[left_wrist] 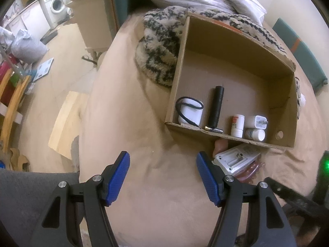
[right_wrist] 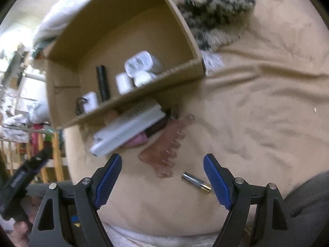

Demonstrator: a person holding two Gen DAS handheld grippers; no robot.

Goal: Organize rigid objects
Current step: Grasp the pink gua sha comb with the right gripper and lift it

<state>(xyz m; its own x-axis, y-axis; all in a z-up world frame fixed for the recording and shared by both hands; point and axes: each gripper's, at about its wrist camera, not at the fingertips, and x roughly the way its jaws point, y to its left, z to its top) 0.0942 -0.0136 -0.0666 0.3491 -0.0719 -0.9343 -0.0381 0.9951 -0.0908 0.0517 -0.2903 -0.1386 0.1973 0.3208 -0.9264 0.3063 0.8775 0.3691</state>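
The left tool (left_wrist: 162, 178) stands with its blue pads well apart and nothing between them – only the beige bed cover (left_wrist: 144, 135) shows in the gap. The right tool (right_wrist: 162, 180) is wider apart still, also empty, and touches nothing; a small metal cylinder (right_wrist: 196, 182) lies on the cover just inside its right pad, long axis slanting from upper left to lower right in the right wrist view, the gold-coloured end toward the lower right.

Beyond the right tool, a pink toe separator (right_wrist: 164, 150) lies flat on the cover, its row of prongs facing right. Next to it, a white flat device (right_wrist: 127, 129) leans against the near wall of the cardboard box (left_wrist: 285, 94), long axis running from lower left to upper right; it rests on a pink item and a dark one that are too blurred to identify.

Inside the box, along the near wall – a white case with a black cord (left_wrist: 190, 113), a black cylinder (left_wrist: 216, 107) pointing away from the wall toward the far side, a white bottle (left_wrist: 237, 125) upright, a second white bottle (left_wrist: 256, 134) on its side, and a white plug adapter (left_wrist: 257, 121) with its prongs to the right. A further metal cylinder (left_wrist: 213, 129) lies along the wall at the foot of the black one. A black-and-cream fluffy blanket (left_wrist: 158, 51) lies behind the box.
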